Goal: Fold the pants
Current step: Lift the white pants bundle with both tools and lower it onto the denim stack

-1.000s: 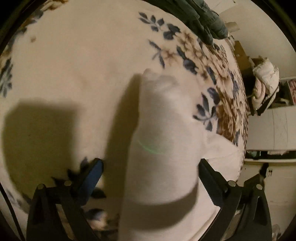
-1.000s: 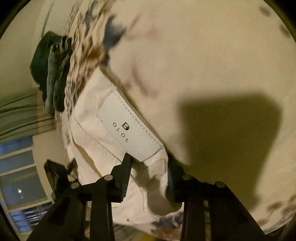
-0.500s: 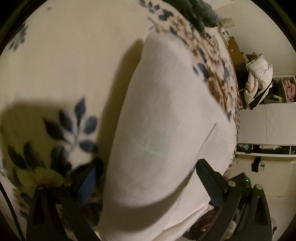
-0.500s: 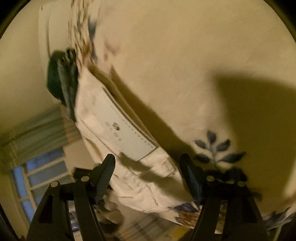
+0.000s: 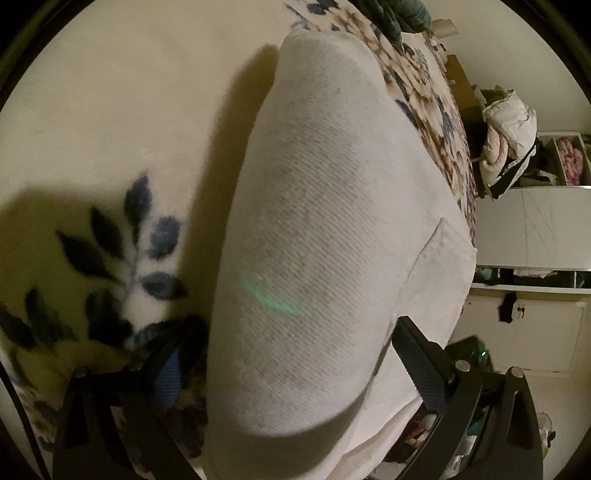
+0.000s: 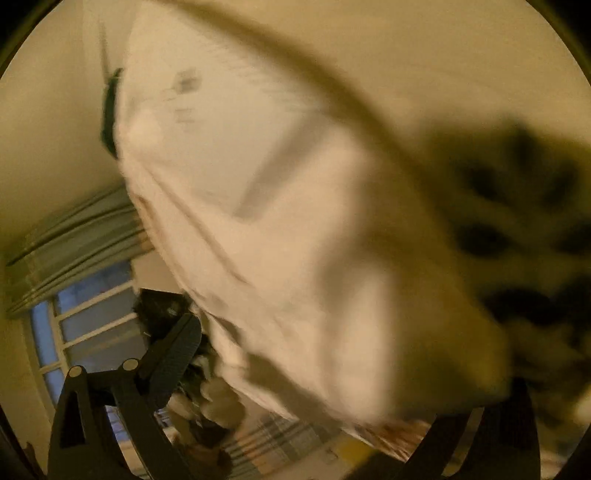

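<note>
One pair of white pants lies in a folded bundle on a cream blanket printed with dark blue leaves, filling the middle of the left wrist view. The left tool straddles the near end of the bundle, its two fingers spread wide, one on each side of the cloth and neither pressing it. A patch pocket shows on the bundle's right edge. At the blanket's far end sits one heap of dark green clothing; beyond it, one white padded jacket hangs over white cabinets.

In the blurred right wrist view the same pants loom close. The right tool has its fingers apart; only the left finger is sharp, the other hidden behind cloth. One window and grey curtains appear behind.
</note>
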